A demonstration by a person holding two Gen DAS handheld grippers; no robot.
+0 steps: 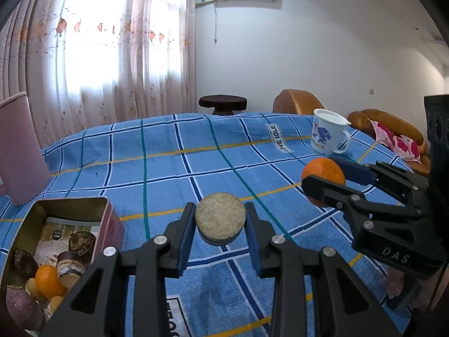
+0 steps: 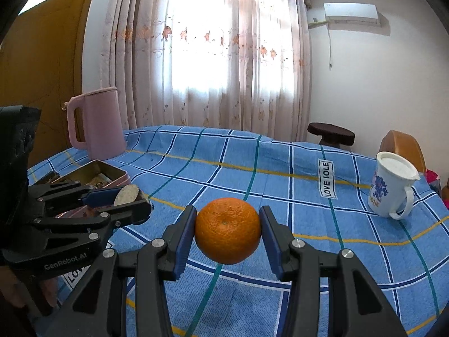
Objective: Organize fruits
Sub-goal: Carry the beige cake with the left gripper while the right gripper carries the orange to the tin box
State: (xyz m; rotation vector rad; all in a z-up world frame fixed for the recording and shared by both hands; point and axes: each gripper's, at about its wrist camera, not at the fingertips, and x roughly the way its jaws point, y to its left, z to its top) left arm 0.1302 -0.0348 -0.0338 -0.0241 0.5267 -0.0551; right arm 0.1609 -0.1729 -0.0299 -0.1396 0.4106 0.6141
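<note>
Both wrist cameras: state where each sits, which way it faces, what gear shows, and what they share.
Left wrist: on the left gripper, looking along its fingers over the blue checked cloth; it clamps a tan round item, right gripper alongside.
Right wrist: on the right gripper, clamping an orange, left gripper at left.
Shared: tin box, white mug, pink jug, curtains.

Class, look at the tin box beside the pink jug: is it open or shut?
Open. The tin box has no lid on; an orange and other items show inside.
</note>
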